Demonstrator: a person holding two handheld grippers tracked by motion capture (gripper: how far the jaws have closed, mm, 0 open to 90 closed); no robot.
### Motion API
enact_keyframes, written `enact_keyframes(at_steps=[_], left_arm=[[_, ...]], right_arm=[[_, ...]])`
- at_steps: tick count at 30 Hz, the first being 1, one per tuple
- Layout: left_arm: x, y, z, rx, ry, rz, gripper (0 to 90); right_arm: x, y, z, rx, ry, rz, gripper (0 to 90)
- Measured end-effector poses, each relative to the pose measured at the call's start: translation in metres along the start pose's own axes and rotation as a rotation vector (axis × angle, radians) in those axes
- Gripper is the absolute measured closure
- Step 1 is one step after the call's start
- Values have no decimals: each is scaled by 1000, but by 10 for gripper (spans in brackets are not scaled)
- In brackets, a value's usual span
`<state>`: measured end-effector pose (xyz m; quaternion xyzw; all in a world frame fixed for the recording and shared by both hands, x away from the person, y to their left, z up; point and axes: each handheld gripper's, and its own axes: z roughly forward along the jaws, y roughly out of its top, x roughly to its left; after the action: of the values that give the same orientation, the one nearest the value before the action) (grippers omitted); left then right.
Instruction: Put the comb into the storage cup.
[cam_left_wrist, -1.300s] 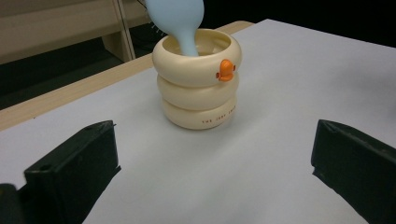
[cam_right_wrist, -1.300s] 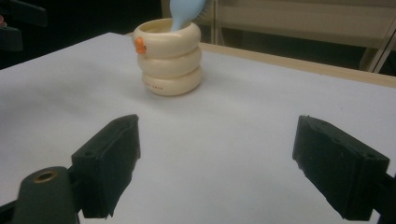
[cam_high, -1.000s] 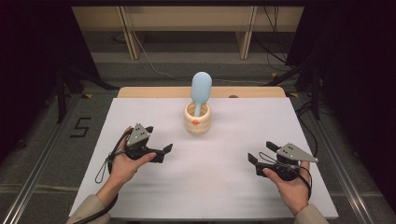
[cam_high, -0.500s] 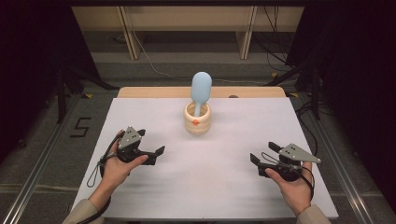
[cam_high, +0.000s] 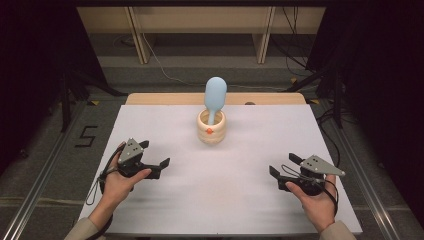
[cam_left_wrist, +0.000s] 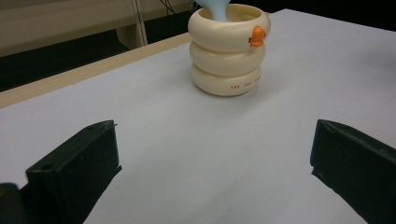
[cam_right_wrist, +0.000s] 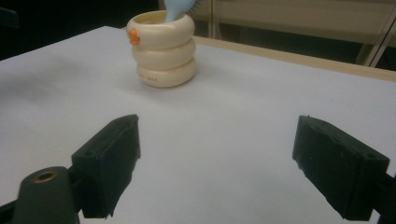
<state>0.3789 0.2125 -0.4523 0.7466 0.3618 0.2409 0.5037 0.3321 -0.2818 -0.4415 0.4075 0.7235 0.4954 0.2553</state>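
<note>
A cream ringed cup (cam_high: 211, 128) with a small orange mark stands at the middle of the white table, toward the back. A pale blue spatula-like tool (cam_high: 215, 96) stands upright in it. The same cup (cam_left_wrist: 229, 46) appears ahead in the left gripper view and the cup (cam_right_wrist: 163, 48) at upper left in the right gripper view. My left gripper (cam_high: 154, 155) rests low at the table's left, open and holding nothing. My right gripper (cam_high: 284, 165) rests at the right, also open with nothing between its jaws. Both are well apart from the cup.
The white table sheet (cam_high: 240, 200) covers a wooden top whose far edge (cam_high: 165, 98) shows behind the cup. Beyond it are table legs and cables on a dark floor. A person's hands hold both grippers near the front edge.
The left gripper has drawn back toward the front-left of the table. The right gripper has barely shifted. The cup and the blue tool have stayed put.
</note>
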Motion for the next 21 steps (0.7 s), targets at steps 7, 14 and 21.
enact_keyframes(at_steps=[7,14,21], left_arm=[[5,-4,-2,-11,15,-16,11],[7,-9,-4,-1,21,-17,11],[9,-13,-7,10,33,-14,11]], right_arm=[[0,-3,0,10,2,-7,158],[0,-4,0,12,4,-10,159],[0,-7,-1,16,0,-14,159]])
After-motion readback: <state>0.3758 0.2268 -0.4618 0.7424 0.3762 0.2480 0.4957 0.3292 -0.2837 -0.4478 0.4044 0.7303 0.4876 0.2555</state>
